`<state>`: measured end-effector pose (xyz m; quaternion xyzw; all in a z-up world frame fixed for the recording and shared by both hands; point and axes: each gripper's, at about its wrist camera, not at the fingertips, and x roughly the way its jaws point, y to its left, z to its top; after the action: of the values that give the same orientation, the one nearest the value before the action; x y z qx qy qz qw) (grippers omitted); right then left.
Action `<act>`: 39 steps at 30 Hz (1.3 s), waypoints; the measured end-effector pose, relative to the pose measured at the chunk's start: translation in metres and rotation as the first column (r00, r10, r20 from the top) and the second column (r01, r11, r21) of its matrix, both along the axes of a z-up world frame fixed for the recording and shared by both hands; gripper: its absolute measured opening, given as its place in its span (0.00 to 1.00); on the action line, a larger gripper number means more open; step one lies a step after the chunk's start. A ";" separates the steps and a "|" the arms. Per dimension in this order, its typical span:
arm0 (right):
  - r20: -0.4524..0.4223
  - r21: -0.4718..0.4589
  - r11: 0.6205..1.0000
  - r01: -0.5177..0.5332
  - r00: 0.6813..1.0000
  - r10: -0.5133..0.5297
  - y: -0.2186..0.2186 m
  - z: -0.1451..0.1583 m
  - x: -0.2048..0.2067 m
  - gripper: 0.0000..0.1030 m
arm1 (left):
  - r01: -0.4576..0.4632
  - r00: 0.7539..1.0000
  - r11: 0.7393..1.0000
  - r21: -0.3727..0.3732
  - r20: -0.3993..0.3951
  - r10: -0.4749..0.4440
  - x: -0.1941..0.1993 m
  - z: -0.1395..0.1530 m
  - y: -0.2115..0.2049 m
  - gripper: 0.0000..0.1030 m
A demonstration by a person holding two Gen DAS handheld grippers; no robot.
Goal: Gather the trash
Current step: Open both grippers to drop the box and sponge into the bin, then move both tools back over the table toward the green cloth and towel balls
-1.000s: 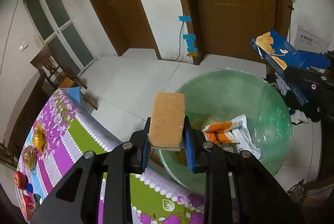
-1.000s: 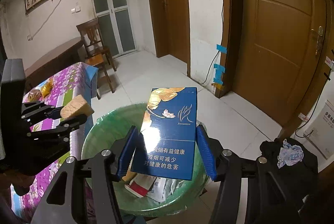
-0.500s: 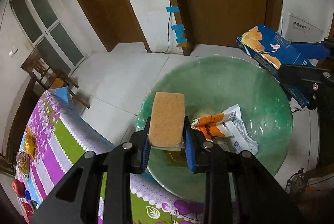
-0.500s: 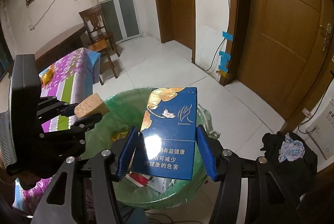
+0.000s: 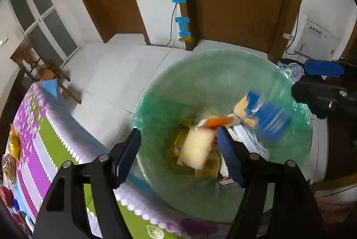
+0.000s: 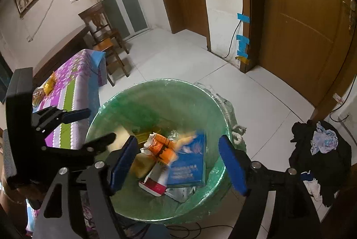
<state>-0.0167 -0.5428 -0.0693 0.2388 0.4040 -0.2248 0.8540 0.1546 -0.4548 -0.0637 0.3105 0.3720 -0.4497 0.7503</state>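
Left wrist view: both hand-held grippers are hanging wide open and empty above the green-lined bin [image 5: 223,74].

The left hand-held gripper [image 5: 179,149] is spreading its jaws over the bin's near rim, touching nothing; the sponge [image 5: 196,147] is lying blurred among the trash inside. The right hand-held gripper [image 6: 178,163] is gaping likewise, with the blue carton [image 6: 189,163] inside the bin. The worktop [image 5: 40,145] is sitting just beside the bin's rim.

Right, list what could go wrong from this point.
Both tools, left and right, hang open over the green-lined bin; lowering them could snag the thin liner. The left tool sits close to the tablecloth edge and might catch it when pulled back.
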 end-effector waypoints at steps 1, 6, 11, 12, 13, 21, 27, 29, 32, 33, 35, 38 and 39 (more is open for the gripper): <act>0.002 0.001 1.000 0.006 1.000 -0.006 -0.001 -0.001 -0.001 0.73 | -0.010 1.000 1.000 -0.008 -0.005 0.010 0.002 0.002 0.003 0.66; 0.010 0.003 1.000 0.021 1.000 -0.021 -0.004 -0.004 -0.008 0.73 | -0.029 0.999 0.999 -0.032 0.016 0.030 -0.001 0.009 0.012 0.66; 0.015 0.026 0.999 0.019 1.000 -0.019 0.003 -0.013 -0.009 0.73 | -0.036 0.999 0.999 -0.040 0.030 0.037 -0.007 0.012 0.017 0.66; 0.012 0.024 1.000 0.020 1.000 -0.020 0.005 -0.015 -0.009 0.73 | -0.037 0.999 0.998 -0.041 0.037 0.039 -0.008 0.013 0.020 0.66; 0.010 0.020 1.000 0.019 1.000 -0.019 0.008 -0.016 -0.008 0.73 | -0.038 0.998 0.998 -0.041 0.043 0.040 -0.009 0.014 0.021 0.66; 0.043 -0.010 0.999 0.040 0.998 -0.040 0.016 -0.013 -0.016 0.73 | -0.071 0.992 0.996 -0.057 0.102 0.076 -0.019 0.020 0.033 0.66; 0.077 -0.062 0.995 0.078 0.994 -0.073 0.024 -0.006 -0.024 0.73 | -0.111 0.983 0.991 -0.075 0.137 0.121 -0.019 0.024 0.048 0.70; 0.101 -0.108 0.989 0.102 0.991 -0.091 0.031 0.001 -0.027 0.73 | -0.140 0.980 0.986 -0.091 0.127 0.151 -0.017 0.027 0.057 0.71; 0.143 -0.211 0.968 0.138 0.984 -0.109 0.049 0.011 -0.032 0.79 | -0.195 0.970 0.972 -0.128 0.124 0.211 -0.015 0.031 0.075 0.72; 0.166 -0.246 0.958 0.150 0.980 -0.110 0.059 0.014 -0.033 0.79 | -0.211 0.967 0.967 -0.141 0.116 0.228 -0.013 0.033 0.083 0.73; 0.200 -0.278 0.947 0.161 0.974 -0.107 0.072 0.018 -0.033 0.80 | -0.239 0.962 0.958 -0.157 0.096 0.256 -0.007 0.038 0.098 0.73; 0.251 -0.317 0.936 0.153 0.965 -0.072 0.100 0.024 -0.028 0.80 | -0.286 0.950 0.940 -0.184 0.074 0.304 0.004 0.047 0.127 0.74; 0.260 -0.325 0.935 0.143 0.964 -0.057 0.108 0.025 -0.025 0.81 | -0.305 0.944 0.932 -0.196 0.067 0.323 0.009 0.050 0.138 0.74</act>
<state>-0.0418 -0.4344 -0.0446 0.1340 0.2368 -0.3033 0.9132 0.1638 -0.3163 -0.0139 0.1986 0.3366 -0.3404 0.8552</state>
